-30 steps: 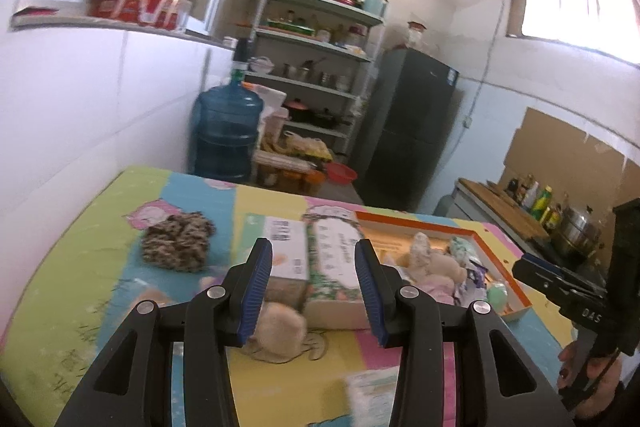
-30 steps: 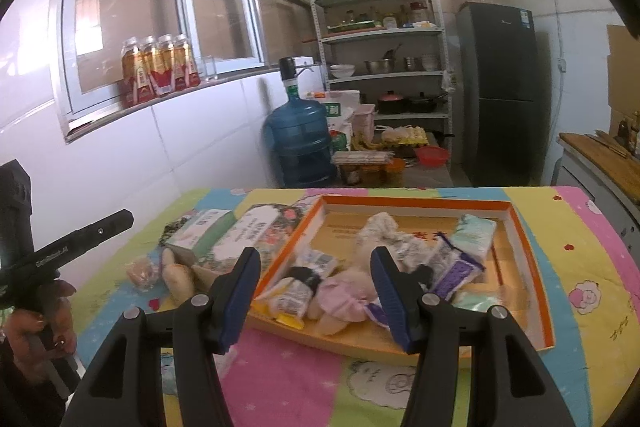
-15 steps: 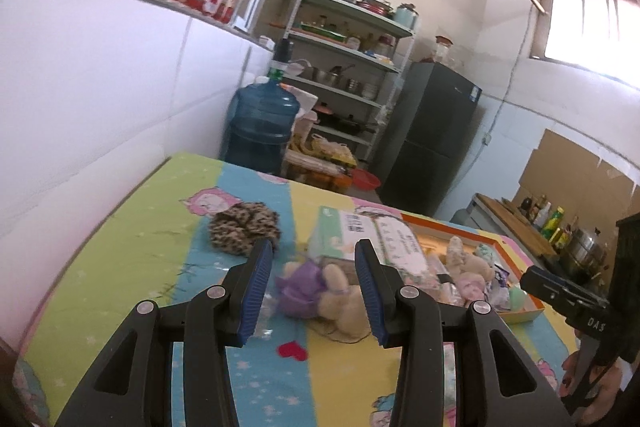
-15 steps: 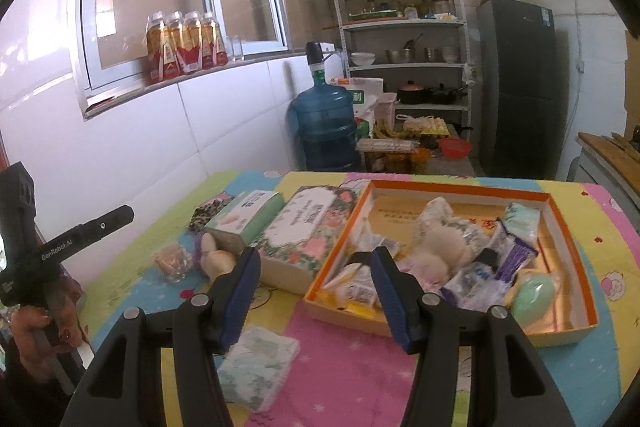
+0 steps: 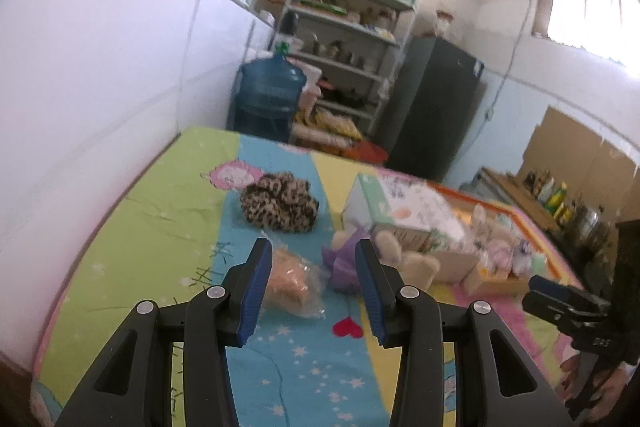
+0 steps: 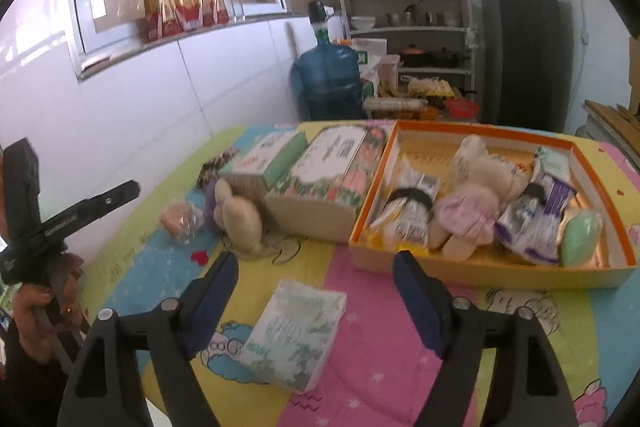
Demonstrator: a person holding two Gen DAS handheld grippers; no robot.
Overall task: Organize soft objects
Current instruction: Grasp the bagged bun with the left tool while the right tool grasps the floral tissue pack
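Right gripper [image 6: 314, 301], jaws just opened wide and empty, frames the soft, light white-and-green plastic-wrapped tissue pack [image 6: 294, 337] between them: squashy, slippery film, best pinched across its narrow middle.

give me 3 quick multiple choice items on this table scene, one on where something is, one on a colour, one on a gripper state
1. Where does the tissue pack lie?
A. inside the orange box
B. on the quilt in front of the right gripper
C. on the shelf

2. What colour is the rim of the box that holds the packets?
A. orange
B. black
C. grey

3. How does the right gripper stand?
A. shut on the plush toy
B. shut on a bottle
C. open, holding nothing

Answers: 1 B, the pack lies on the quilt between the open fingers, outside the box. 2 A, its walls are bright orange. 3 C, its jaws have just been opening and stand wide, with the pack below untouched.
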